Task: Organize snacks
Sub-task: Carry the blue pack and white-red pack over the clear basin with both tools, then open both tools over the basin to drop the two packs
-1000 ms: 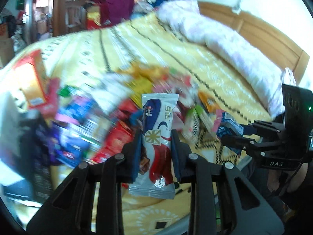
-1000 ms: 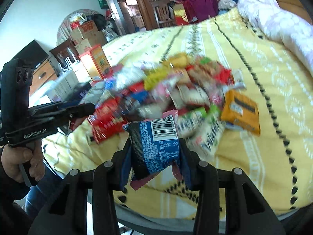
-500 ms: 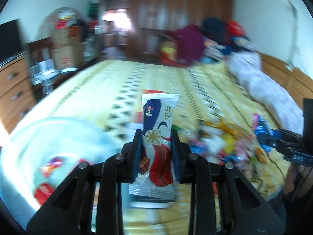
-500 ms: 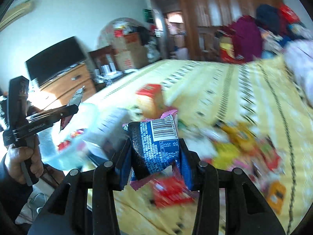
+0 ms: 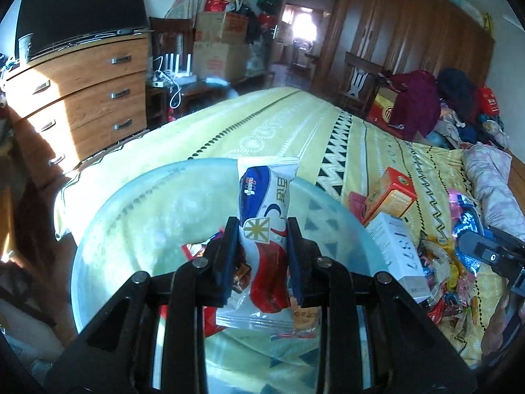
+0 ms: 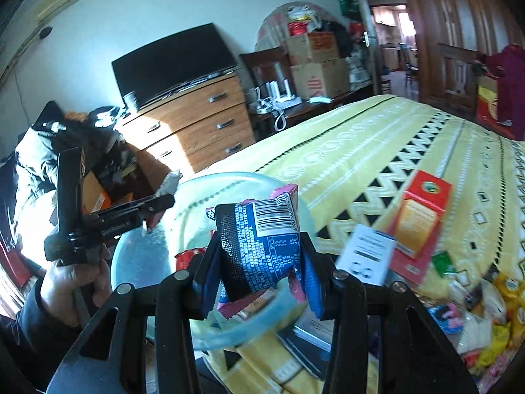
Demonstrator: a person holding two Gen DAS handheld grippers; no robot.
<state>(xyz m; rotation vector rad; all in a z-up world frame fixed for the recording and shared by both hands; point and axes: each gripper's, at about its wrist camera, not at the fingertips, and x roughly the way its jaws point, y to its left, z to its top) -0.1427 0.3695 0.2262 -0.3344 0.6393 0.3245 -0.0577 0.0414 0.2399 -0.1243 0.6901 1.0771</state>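
Observation:
My left gripper (image 5: pixel 262 256) is shut on a white, blue and red snack packet (image 5: pixel 267 216), held upright over a clear pale-blue plastic tub (image 5: pixel 131 216) on the yellow bed. Several wrappers lie in the tub. My right gripper (image 6: pixel 259 262) is shut on a blue and black snack bag (image 6: pixel 259 246) with a barcode, held above the tub's near rim (image 6: pixel 249 325). The left gripper also shows in the right wrist view (image 6: pixel 157 210), over the tub. A heap of loose snacks (image 5: pixel 449 275) lies on the bed to the right.
An orange-red box (image 5: pixel 390 193) and a white box (image 5: pixel 398 252) stand beside the tub. A wooden dresser (image 5: pixel 78 98) with a TV stands to the left of the bed. Cardboard boxes (image 5: pixel 220 42), a wardrobe and piled clothes (image 5: pixel 426 101) are behind.
Both grippers swung left from above the snack heap to the plastic tub, each still holding its packet. The view now faces the dresser and the door.

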